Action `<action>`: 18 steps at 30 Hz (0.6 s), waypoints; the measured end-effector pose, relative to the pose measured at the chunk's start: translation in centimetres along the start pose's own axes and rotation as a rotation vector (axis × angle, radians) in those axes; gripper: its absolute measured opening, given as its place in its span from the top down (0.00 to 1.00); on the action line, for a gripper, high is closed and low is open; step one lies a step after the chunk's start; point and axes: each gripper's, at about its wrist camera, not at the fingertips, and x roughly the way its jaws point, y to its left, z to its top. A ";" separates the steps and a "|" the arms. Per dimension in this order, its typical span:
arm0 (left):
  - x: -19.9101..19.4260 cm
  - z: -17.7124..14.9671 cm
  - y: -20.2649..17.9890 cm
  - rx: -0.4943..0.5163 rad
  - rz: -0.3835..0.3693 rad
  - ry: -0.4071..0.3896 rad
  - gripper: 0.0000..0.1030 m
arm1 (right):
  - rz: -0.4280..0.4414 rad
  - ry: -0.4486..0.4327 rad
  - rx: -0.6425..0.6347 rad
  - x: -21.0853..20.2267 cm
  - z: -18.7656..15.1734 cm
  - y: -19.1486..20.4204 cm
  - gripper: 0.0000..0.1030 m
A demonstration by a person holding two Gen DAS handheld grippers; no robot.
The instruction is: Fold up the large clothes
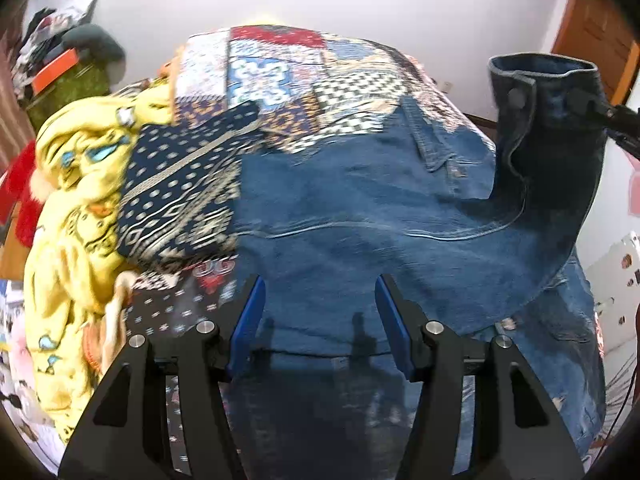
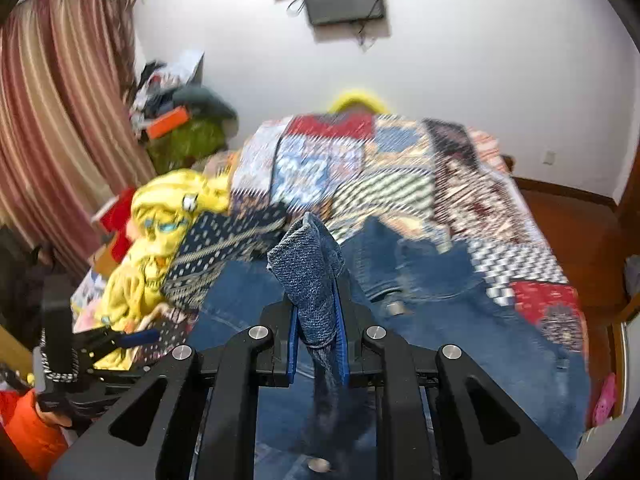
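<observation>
Denim jacket (image 1: 360, 216) spread on bed (image 1: 280, 68), unfolded; right gripper (image 2: 318, 320) clamped on raised sleeve (image 1: 552, 128); left gripper (image 1: 320, 320) apart, empty. Folding barely begun.

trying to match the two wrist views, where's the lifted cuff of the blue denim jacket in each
Left wrist view: the blue denim jacket cuff stands raised at upper right.
Right wrist view: the cuff sits at centre, pinched in the right gripper.
Shared landmark: the crumpled yellow printed garment at left.

I see a blue denim jacket (image 1: 360, 216) on a multicoloured patchwork bedspread (image 1: 296, 68), beside a yellow blanket (image 1: 76, 208) and a navy, white-dotted cloth (image 1: 180, 192)
</observation>
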 end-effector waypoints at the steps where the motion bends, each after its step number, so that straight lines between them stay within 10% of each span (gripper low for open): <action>1: 0.1 0.1 -0.7 0.009 -0.009 0.002 0.45 | -0.012 -0.015 0.010 -0.8 0.0 -0.8 0.87; 6: 2.1 0.3 -4.1 0.050 -0.035 0.048 0.45 | -0.050 -0.022 0.078 -2.6 -1.4 -4.9 0.87; 18: 6.2 -2.7 -6.6 0.119 0.019 0.169 0.44 | -0.105 0.279 0.266 2.0 -11.4 -12.7 0.87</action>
